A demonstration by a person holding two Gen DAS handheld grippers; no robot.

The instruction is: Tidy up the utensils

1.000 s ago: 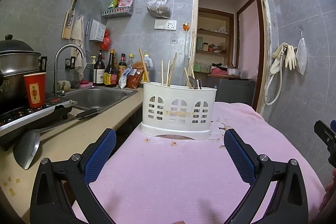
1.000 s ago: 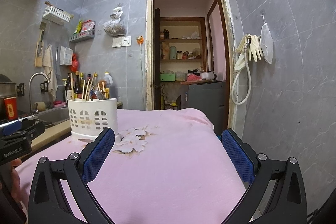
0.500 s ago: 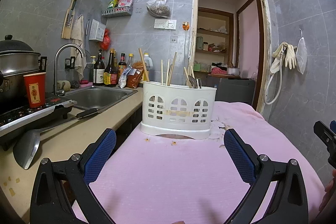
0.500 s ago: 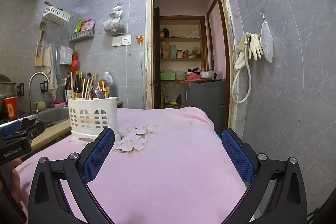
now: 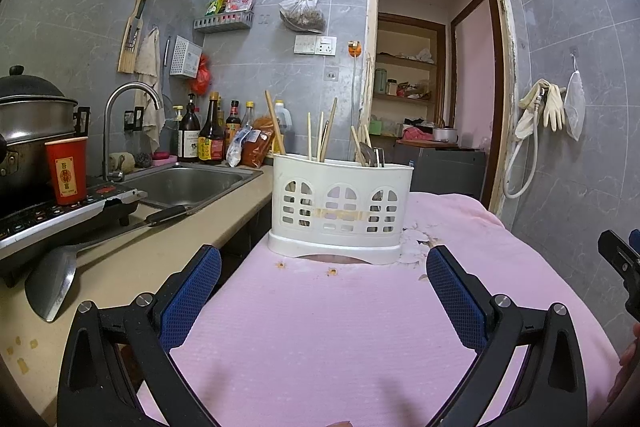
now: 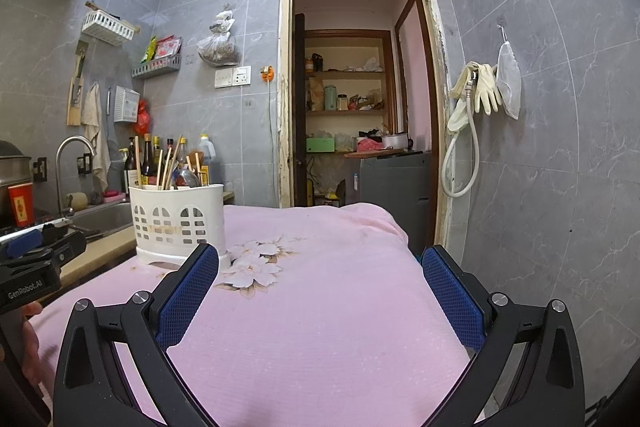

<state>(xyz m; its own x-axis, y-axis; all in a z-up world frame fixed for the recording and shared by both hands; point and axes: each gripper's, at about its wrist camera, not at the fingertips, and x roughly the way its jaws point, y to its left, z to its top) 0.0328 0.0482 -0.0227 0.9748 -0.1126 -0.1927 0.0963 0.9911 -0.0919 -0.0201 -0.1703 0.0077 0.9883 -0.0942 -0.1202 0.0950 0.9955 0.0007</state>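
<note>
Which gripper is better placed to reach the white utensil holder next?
Left. The utensil holder sits straight ahead between the open jaws of the left gripper; for the right gripper, it stands off to the left.

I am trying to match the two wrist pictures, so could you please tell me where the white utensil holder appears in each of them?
Left wrist view: the white utensil holder stands in the middle, on the pink cloth, straight ahead between the open fingers.
Right wrist view: the holder is at the left, behind the left fingertip.
Shared landmark: the doorway, right of the holder in both.
</note>
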